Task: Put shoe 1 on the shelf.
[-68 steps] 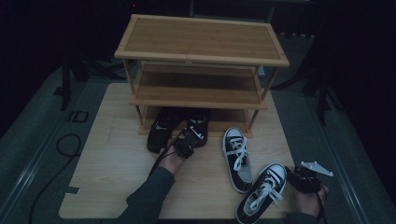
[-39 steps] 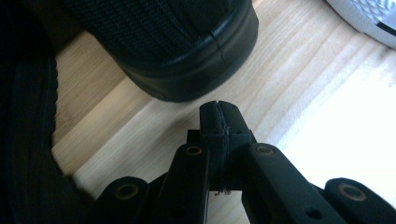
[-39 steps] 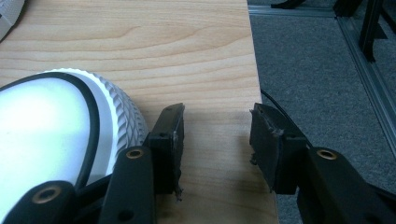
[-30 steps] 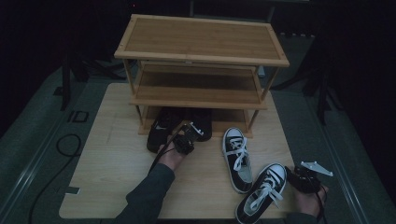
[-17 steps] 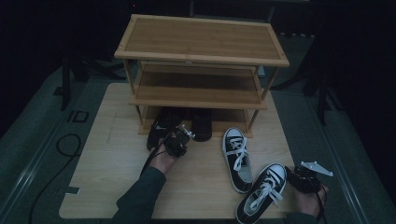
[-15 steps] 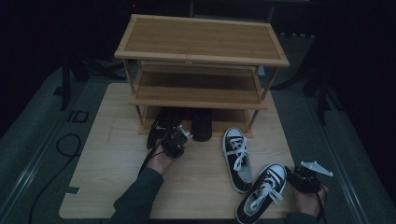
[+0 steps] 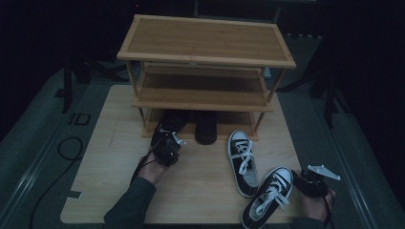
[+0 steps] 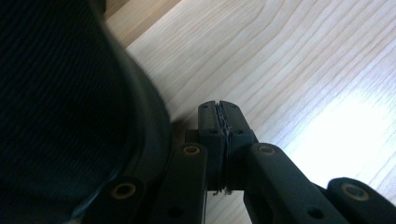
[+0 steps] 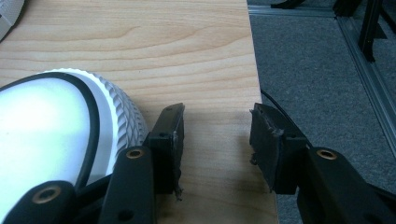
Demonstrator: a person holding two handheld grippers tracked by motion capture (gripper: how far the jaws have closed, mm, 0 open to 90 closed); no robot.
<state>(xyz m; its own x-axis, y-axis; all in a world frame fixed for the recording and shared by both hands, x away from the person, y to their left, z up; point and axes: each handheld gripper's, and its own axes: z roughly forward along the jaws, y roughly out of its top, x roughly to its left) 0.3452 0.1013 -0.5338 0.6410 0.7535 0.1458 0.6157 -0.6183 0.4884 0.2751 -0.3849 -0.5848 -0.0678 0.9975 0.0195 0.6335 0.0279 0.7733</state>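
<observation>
A three-shelf wooden shoe rack (image 7: pixel 205 98) stands on a pale wooden board (image 7: pixel 110 157). Two dark shoes sit under its lowest shelf, the left one (image 7: pixel 172 121) and the right one (image 7: pixel 206 128). My left gripper (image 7: pixel 165 140) is at the heel of the left dark shoe (image 8: pixel 70 116), on its right side; the left gripper (image 8: pixel 219 121) is shut with its pads pressed together and nothing held. Two black-and-white sneakers lie on the board, one (image 7: pixel 242 162) nearer the rack and one (image 7: pixel 267 198) near the front edge. My right gripper (image 7: pixel 297 178) rests open beside that sneaker's white toe cap (image 9: pixel 51 140), and nothing lies between the right gripper (image 9: pixel 215 135) fingers.
The board's right edge (image 9: pixel 254 93) runs just beside my right gripper, with grey carpet (image 9: pixel 317 70) beyond it. A black cable (image 7: pixel 67 148) loops on the floor at the left. Dark stand legs (image 7: pixel 329 90) rise behind the rack on the right.
My left hand has slid to the left, from between the two dark shoes' heels to the heel of the left one. The right hand and both sneakers have stayed put.
</observation>
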